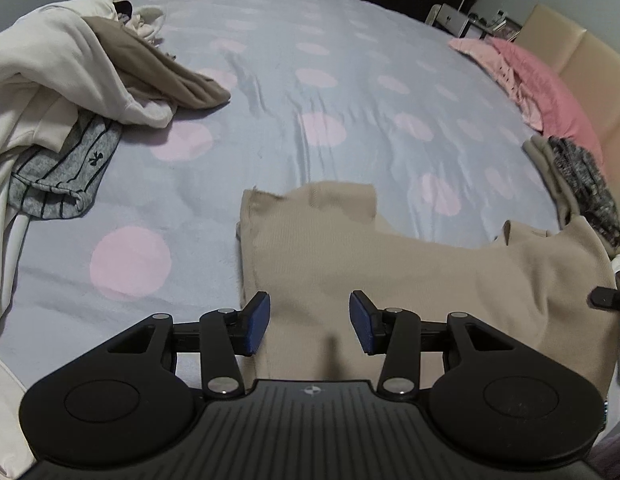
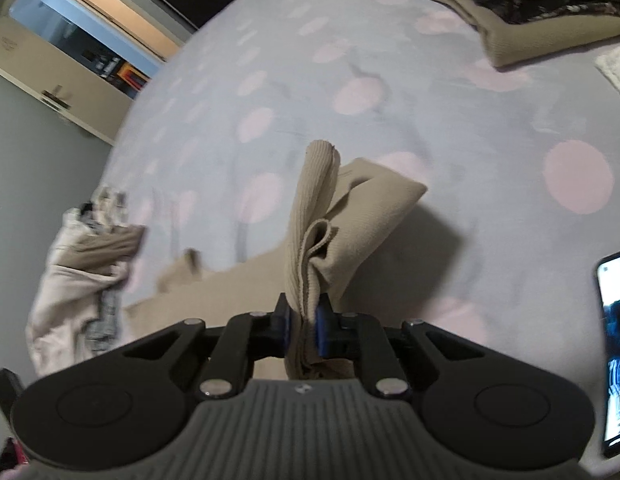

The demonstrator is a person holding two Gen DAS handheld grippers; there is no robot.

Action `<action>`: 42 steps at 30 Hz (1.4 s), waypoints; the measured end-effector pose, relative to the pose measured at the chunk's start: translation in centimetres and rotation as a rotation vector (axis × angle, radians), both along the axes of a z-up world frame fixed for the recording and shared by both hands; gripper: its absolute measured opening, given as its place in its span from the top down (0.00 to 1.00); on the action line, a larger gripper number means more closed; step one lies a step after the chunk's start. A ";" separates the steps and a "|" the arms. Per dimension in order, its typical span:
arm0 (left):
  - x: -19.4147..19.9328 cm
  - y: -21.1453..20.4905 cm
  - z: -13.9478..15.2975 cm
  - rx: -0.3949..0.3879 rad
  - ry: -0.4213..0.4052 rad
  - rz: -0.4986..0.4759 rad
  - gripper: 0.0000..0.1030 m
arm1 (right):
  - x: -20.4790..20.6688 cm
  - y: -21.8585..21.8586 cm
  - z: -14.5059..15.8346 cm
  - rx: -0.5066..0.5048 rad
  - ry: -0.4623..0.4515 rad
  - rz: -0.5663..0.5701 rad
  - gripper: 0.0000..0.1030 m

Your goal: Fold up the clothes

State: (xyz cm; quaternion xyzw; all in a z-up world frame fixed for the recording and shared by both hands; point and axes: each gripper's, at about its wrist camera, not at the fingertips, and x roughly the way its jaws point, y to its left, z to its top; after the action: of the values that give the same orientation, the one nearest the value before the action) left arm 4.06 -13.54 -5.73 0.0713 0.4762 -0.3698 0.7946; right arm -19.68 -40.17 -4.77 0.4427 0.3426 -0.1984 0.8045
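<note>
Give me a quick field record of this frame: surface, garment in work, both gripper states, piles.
surface: bed with grey duvet, pink dots
garment in work: beige ribbed garment, partly flat on the duvet
left hand-held gripper: open, over the garment's near part
right hand-held gripper: shut on a bunched edge of the beige ribbed garment, lifted
unfolded pile: cream, brown and grey striped clothes, left side
folded stack: dark patterned piece on a beige one, far right
also: phone, screen lit
</note>
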 end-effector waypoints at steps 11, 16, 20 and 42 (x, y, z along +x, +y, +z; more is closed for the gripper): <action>-0.3 0.5 2.2 -0.074 0.017 -0.002 0.60 | 5.1 5.1 4.1 0.075 -0.138 0.135 0.87; 0.3 1.2 2.4 -0.089 0.028 0.022 0.61 | 8.7 7.8 4.1 0.092 -0.138 0.214 0.87; 1.0 2.1 2.1 -0.088 0.042 0.049 0.65 | 11.5 10.1 3.0 0.093 -0.116 0.262 0.87; 3.5 5.9 1.3 -0.050 0.096 0.165 0.65 | 19.4 16.4 -1.1 0.074 -0.061 0.374 0.60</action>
State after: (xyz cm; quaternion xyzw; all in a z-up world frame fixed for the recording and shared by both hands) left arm 7.57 -7.62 -4.38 -0.0057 0.5087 -0.3180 0.8001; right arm -0.31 -23.82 -5.84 0.4065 0.4013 -0.0191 0.8206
